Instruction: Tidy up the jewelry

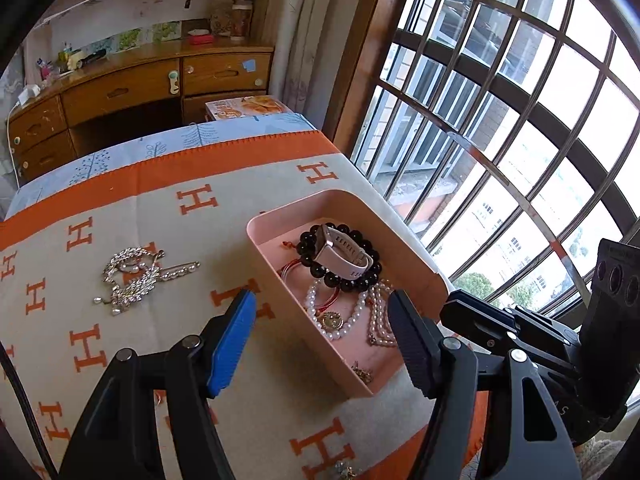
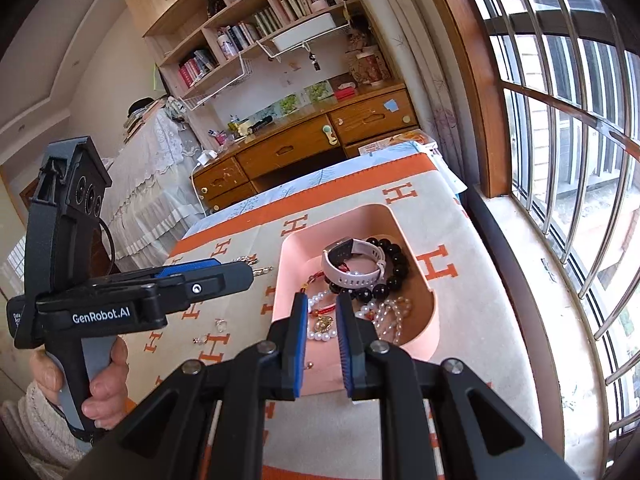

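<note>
At left, on woven cloth (image 1: pixel 168 200) printed with orange H shapes: a glittering rhinestone jewelry cluster (image 1: pixel 132 276), lying loose outside the tray. Centre: left gripper (image 1: pixel 322 312) with ribbed blue pads spread wide, empty, straddling the near wall of the smooth pink rounded tray (image 1: pixel 348 196); inside, glossy black bead bracelet (image 1: pixel 352 280), pale watch (image 1: pixel 342 254), pearl strands (image 1: pixel 352 320), partly overlapped. Right: right gripper (image 2: pixel 322 320), fingers narrowly parted, gripping nothing, masking tray's near wall; small ring-like pieces (image 2: pixel 208 334) indistinct.

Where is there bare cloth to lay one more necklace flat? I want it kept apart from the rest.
Bare cloth lies between the silver jewelry pile and the orange border. Another patch sits between the pile and the pink tray. The tray is crowded: watch, black beads, pearls.
</note>
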`<action>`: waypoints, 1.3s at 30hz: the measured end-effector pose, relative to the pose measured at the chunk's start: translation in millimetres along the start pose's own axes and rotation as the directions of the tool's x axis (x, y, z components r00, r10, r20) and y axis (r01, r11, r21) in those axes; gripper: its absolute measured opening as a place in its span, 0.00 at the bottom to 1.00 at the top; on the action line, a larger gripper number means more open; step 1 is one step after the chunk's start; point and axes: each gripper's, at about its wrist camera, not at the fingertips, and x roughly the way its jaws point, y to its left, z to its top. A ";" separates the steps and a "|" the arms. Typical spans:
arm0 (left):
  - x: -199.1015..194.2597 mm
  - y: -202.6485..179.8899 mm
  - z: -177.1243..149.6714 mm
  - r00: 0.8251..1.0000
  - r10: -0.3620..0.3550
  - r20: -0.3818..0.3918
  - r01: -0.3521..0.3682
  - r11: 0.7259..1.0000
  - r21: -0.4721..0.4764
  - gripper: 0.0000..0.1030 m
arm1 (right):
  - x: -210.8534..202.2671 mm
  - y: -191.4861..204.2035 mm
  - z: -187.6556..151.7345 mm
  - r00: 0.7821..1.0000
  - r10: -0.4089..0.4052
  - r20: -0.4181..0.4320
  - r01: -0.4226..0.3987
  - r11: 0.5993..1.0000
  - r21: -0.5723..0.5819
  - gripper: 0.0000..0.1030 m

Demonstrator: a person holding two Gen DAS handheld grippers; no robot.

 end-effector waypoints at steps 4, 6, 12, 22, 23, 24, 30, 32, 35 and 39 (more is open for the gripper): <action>-21.1 15.7 -11.6 0.999 0.026 0.024 -0.025 0.998 -0.050 0.65 | -5.2 15.6 -2.9 1.000 0.014 -0.009 -0.014 0.998 -0.067 0.15; -34.0 22.1 -17.7 0.997 0.054 0.047 -0.050 0.996 -0.070 0.69 | -8.2 21.9 -5.3 1.000 0.020 -0.018 -0.021 0.996 -0.082 0.15; -80.1 40.0 -43.4 0.973 0.178 0.145 -0.159 0.978 -0.132 0.88 | -16.4 38.6 -11.9 0.997 0.058 -0.052 -0.063 0.992 -0.107 0.20; -105.3 62.9 -98.5 0.947 0.287 0.142 -0.257 0.946 -0.196 0.94 | -12.8 78.3 -46.6 0.987 0.072 -0.145 -0.101 0.974 -0.201 0.37; -103.3 64.2 -103.4 0.949 0.286 0.132 -0.258 0.946 -0.197 0.94 | -10.6 80.2 -49.4 0.985 0.068 -0.158 -0.100 0.974 -0.205 0.37; -100.8 64.9 -108.2 0.950 0.285 0.123 -0.258 0.945 -0.199 0.94 | -8.4 81.7 -52.0 0.983 0.064 -0.170 -0.099 0.973 -0.208 0.37; -85.3 68.8 -135.0 0.954 0.291 0.074 -0.270 0.938 -0.215 0.94 | 5.7 85.0 -69.6 0.972 0.028 -0.235 -0.083 0.970 -0.227 0.37; -79.9 69.3 -140.3 0.954 0.295 0.059 -0.277 0.937 -0.215 0.94 | 11.1 83.3 -75.5 0.967 0.016 -0.256 -0.076 0.971 -0.227 0.37; -73.2 71.2 -143.5 0.956 0.290 0.042 -0.275 0.937 -0.217 0.94 | 20.6 80.3 -81.0 0.957 0.004 -0.289 -0.070 0.973 -0.219 0.37; -70.0 72.5 -143.5 0.957 0.287 0.039 -0.272 0.937 -0.219 0.94 | 30.6 79.7 -87.9 0.945 -0.008 -0.328 -0.070 0.971 -0.226 0.37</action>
